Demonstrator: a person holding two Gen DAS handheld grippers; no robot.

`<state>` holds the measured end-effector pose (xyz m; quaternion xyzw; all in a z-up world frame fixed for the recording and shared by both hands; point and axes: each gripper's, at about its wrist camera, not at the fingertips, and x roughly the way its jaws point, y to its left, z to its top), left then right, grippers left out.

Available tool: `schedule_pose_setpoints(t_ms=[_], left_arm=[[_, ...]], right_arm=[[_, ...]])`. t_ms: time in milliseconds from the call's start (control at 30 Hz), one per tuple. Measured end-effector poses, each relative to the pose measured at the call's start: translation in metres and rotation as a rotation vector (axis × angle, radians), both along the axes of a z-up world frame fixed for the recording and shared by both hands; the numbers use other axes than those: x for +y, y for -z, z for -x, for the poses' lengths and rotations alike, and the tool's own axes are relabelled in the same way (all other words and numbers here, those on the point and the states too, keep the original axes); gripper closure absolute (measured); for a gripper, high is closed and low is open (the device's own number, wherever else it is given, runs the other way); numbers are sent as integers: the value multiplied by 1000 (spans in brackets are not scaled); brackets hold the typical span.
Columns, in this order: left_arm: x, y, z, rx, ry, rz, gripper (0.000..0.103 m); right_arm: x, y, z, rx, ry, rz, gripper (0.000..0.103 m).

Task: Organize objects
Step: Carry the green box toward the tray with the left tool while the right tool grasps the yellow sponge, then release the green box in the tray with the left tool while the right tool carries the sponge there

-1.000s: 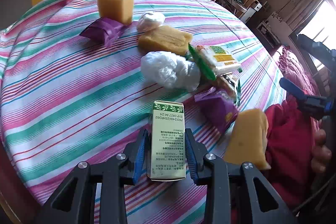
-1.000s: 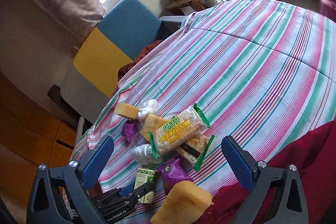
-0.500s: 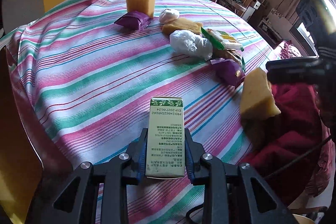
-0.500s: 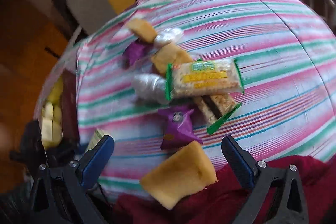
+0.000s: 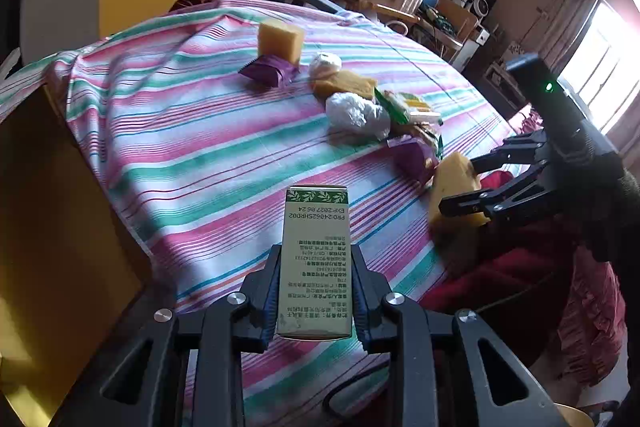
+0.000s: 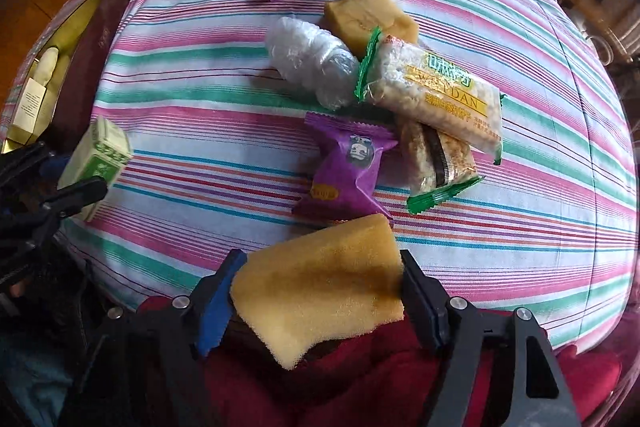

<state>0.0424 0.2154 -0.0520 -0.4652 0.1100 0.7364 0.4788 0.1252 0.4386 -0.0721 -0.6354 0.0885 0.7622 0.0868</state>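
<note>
A: Left gripper [image 5: 316,301] is clamped tight on the little green-and-white carton [image 5: 316,259], pads on its two broad faces, the carton's long axis running straight out along the fingers and lifted clear of the striped tablecloth [image 5: 200,147].

B: And the right gripper [image 6: 318,301] is pointing straight down at the near edge of the table, with the yellow sponge [image 6: 320,283] sitting right between its blue pads.

A: Jaws there are closing. The sponge fills the gap side to side, edges against both pads, though I can't say yet that it's properly squeezed.

B: The sponge's long side runs across the gap, pad to pad, so the fingers meet it end-on. It lies half on the cloth, half on the red fabric [image 6: 360,379] below the table edge.

A: That's the relation that counts, I'd say: it's already inside the right fingers, nothing to reach for. The left is well off to the side, busy with its carton.

B: Beyond the sponge, up the table: the purple snack packet [image 6: 348,167] just past it, then the two rice-cracker packs [image 6: 436,95], the clear plastic bundle [image 6: 312,63], and more sponge blocks farther back.

A: To the left edge there's an open box [image 6: 52,67] with pale items in it. Could be where the carton is bound; that's my guess only.
</note>
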Motion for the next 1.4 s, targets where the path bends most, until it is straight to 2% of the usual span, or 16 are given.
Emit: schedule_pose_setpoints(t_ms=[100,233,400,500,600,733,833,933,1100,1233,1300,1400], left_arm=[[-35,-18,12,11,-75,-33,73],[-98,-33,39,8,-252,-65,73],[-179,-32,72,-23,-500,-54,73],[-212,-19,83,-54,-599,-5,73],[-228,-5,89,-60,-606,35,73],[-233,3,90,-7,-594,98,73],[-240,8,89,-10,-602,133,68],[-249,11,87,-31,-607,134,60],[-263,1,82,28,-655,120,61],[-277,-17,77,57,-696,19,61],[-281,-23,78,66,-731,-14,61],[-284,-27,79,80,-765,-27,60]], right_arm=[[-2,-1,-3,16,-11,-21,31],[2,-3,-8,34,5,-21,31],[9,-7,-15,78,35,4,31],[14,-11,-19,101,51,16,31],[27,-11,-31,115,62,16,31],[17,-16,-27,124,73,13,31],[15,-11,-22,128,81,7,31],[15,-11,-19,139,99,-1,31],[21,-22,-29,195,171,-28,31],[18,-43,-36,265,212,-32,31],[7,-62,-33,325,198,-26,31],[-25,-88,-11,397,94,-10,31]])
